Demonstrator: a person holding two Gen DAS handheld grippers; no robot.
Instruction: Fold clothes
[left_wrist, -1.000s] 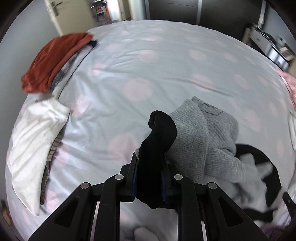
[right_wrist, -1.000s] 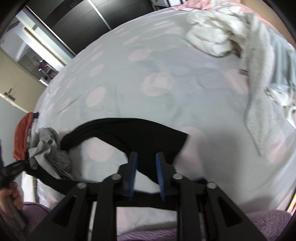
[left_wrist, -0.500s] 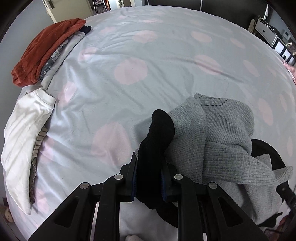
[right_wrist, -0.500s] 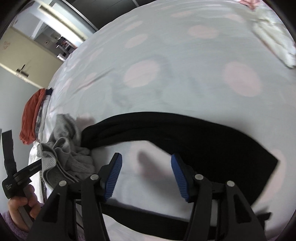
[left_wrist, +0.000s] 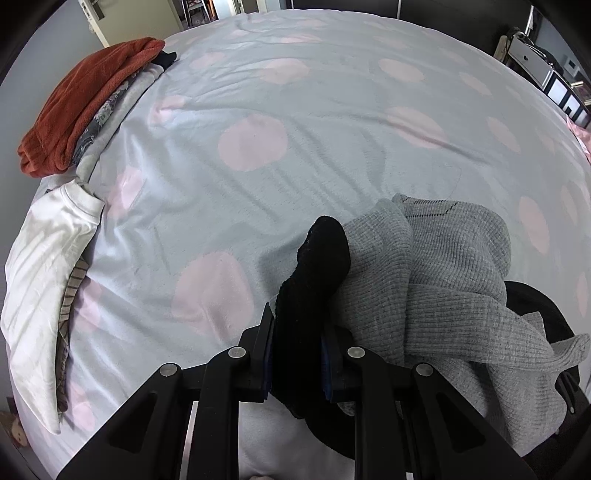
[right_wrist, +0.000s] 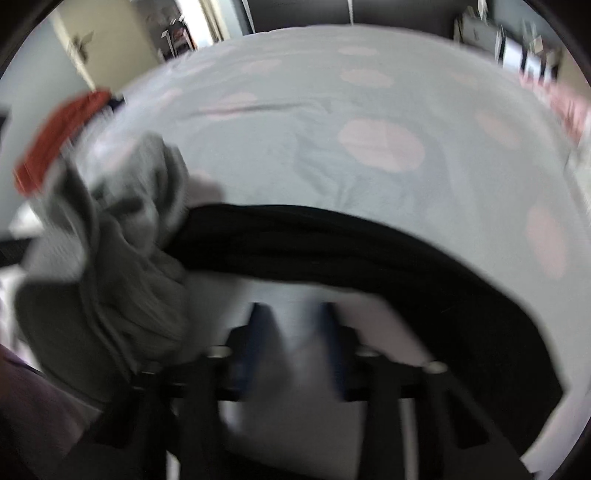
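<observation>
Home bedroom: wide bed under a pale grey sheet with pink dots (left_wrist: 332, 155) (door (left_wrist: 122, 18) behind).

Bed cover (left_wrist: 332, 155): soft matt cloth, lightly creased, faint nap. Grey sweater (left_wrist: 454, 280): ribbed knit, matt, coarse-textured. Black garment (left_wrist: 314, 295): fine knit — dull, no sheen. Rust-red garment (left_wrist: 85, 107): fleecy, matt cloth. White garment (left_wrist: 48, 277): smooth thin cloth, wrinkled. Left gripper (left_wrist: 297, 363): matt black plastic with bright metal screw heads — pads blue, rubbery in look.
</observation>
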